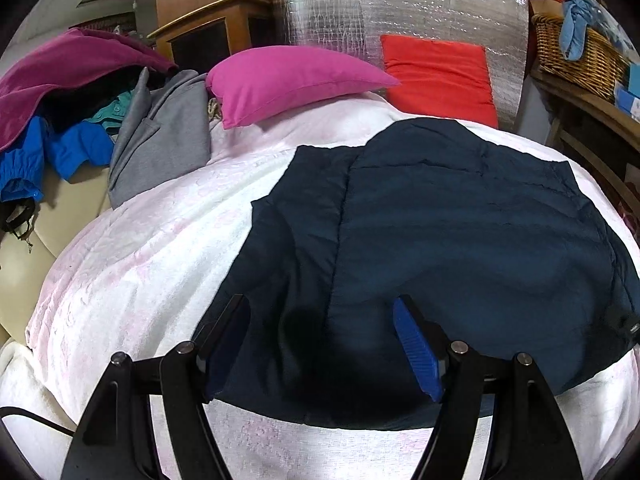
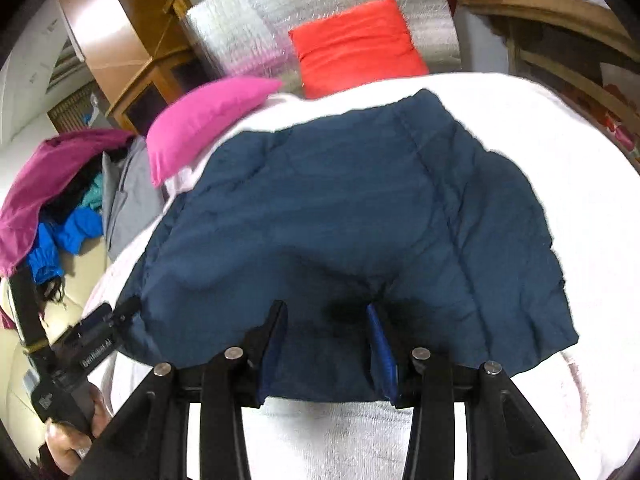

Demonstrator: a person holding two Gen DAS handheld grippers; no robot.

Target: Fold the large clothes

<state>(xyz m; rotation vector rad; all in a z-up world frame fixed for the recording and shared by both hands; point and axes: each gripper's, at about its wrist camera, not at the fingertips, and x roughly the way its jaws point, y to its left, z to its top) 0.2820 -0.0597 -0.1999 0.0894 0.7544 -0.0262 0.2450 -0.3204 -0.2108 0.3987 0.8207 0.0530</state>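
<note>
A navy padded jacket (image 1: 460, 232) lies spread flat on a white blanket (image 1: 140, 248), its near hem toward me. My left gripper (image 1: 320, 312) hovers over the jacket's near left part, jaws wide apart, with only its shadow on the cloth between the blue pads (image 1: 416, 352). In the right wrist view the same jacket (image 2: 340, 208) fills the middle. My right gripper (image 2: 326, 316) stands over its near hem with a narrower gap, and nothing is pinched. The left gripper (image 2: 130, 306) also shows there, at the jacket's left edge, held by a hand (image 2: 68, 436).
A pink pillow (image 1: 288, 80) and a red pillow (image 1: 440, 76) lean at the head of the bed against silver foil (image 1: 400, 4). A pile of magenta, blue, teal and grey clothes (image 1: 80, 120) lies at the left. A wicker basket (image 1: 576, 52) sits on a wooden shelf at the right.
</note>
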